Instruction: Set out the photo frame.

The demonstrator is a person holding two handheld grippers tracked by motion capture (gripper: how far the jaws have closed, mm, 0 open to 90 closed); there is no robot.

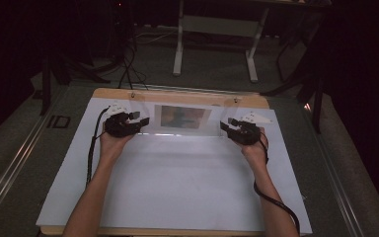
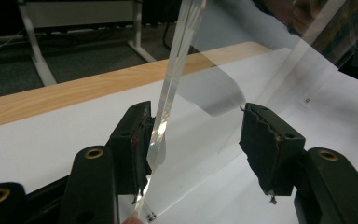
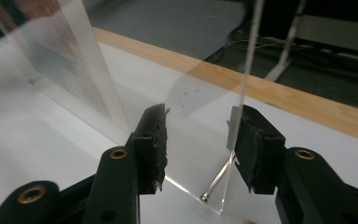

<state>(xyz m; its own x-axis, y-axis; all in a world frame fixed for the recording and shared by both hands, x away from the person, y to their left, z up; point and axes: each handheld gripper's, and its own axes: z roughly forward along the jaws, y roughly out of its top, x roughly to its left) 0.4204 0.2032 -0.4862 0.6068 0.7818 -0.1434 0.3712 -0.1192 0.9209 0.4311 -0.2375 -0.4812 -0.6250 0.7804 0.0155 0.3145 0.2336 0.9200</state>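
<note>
**Two grippers at the ends of a clear stand**

High view showed the left gripper [image 1: 139, 120] at the left end of a clear plastic stand [image 1: 185, 118] and the right gripper [image 1: 225, 125] at its right end. The stand stood upright near the far edge of the white table top [image 1: 177, 182], with a picture [image 1: 184, 117] inside it.

Left gripper view showed that gripper's jaws wide apart. The stand's thin clear edge [image 2: 168, 100] rose between them and ran just beside the left jaw. I could not tell if it touched. The other jaw was well away from it, so nothing was pinched yet.

Right gripper view showed those jaws wide apart too. A thin clear edge [image 3: 242, 107] stood just beside the right jaw, and a small metal pin [image 3: 216, 184] lay at the bottom of the stand. The picture [image 3: 70, 70] looked blurry through the plastic.

Farther out was the wooden rim [image 1: 177, 95] of the table, then the dark floor and a white frame [image 1: 214, 44].

I think the job had only begun. Both grippers were in place at the ends. Squeezing shut and lifting or moving the stand was still to come.
</note>
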